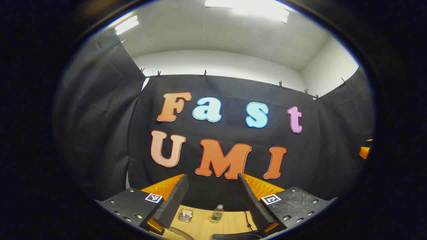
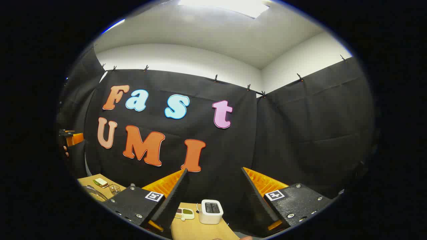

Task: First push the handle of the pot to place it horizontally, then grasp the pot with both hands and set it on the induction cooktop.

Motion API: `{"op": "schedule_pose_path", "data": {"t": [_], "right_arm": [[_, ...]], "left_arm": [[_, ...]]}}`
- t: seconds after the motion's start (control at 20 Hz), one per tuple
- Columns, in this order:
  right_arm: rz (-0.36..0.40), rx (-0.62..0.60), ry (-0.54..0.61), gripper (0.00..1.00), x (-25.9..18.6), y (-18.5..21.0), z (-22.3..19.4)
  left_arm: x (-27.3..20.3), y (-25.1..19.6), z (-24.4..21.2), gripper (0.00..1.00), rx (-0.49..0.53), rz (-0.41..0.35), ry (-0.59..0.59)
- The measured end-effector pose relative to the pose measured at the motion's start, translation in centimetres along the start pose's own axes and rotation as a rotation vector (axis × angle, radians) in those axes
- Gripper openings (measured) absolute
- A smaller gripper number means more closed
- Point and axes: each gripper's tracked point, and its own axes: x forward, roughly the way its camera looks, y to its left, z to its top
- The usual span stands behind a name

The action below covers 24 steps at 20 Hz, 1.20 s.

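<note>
Black cloth (image 1: 100,110) hangs all around the booth, held up along its top edge by small clips (image 1: 204,73). Above the cloth the wall (image 1: 217,63) is white, and so is the ceiling (image 2: 206,30). Bright flat lights (image 1: 247,8) shine in the ceiling, one overhead and one (image 1: 126,25) off to the upper left. Two cloth sheets meet at a corner (image 2: 262,96) ahead. Low down lies a light wooden table (image 1: 203,223).
</note>
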Motion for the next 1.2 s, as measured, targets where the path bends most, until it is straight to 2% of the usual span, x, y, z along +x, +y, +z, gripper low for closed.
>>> {"op": "schedule_pose_path", "data": {"t": [0.15, 0.2, 0.25, 0.55, 0.85, 0.9, 1.1, 1.2], "right_arm": [[-0.003, -0.009, -0.016, 0.95, 0.0, 0.0, 0.5], [-0.001, -0.005, -0.018, 0.95, -0.1, 0.0, 0.6], [0.003, 0.002, -0.021, 0.95, 0.0, 0.2, 0.8], [0.006, -0.005, -0.027, 0.95, -0.1, 0.3, 0.9], [0.015, -0.008, -0.032, 0.95, -0.2, 0.4, 0.8], [0.017, -0.008, -0.033, 0.95, -0.1, 0.6, 0.9], [0.021, -0.007, -0.039, 0.95, -0.1, 0.2, 0.8], [0.02, -0.001, -0.04, 0.95, -0.1, -0.1, 0.6]], "left_arm": [[-0.2, -0.6, 1.2, 0.94, 0.002, -0.026, -0.033], [-0.3, -0.7, 1.6, 0.89, 0.005, -0.032, -0.039], [-0.3, -1.0, 1.7, 0.88, 0.006, -0.041, -0.045], [-0.2, -2.0, 2.1, 0.89, -0.007, -0.074, -0.05], [-0.3, -2.0, 2.5, 0.88, 0.002, -0.067, -0.059], [-0.3, -1.9, 2.4, 0.91, -0.006, -0.067, -0.06], [-0.2, -1.6, 2.2, 0.89, 0.004, -0.06, -0.058], [-0.4, -2.2, 2.0, 0.92, 0.0, -0.072, -0.055]]}}
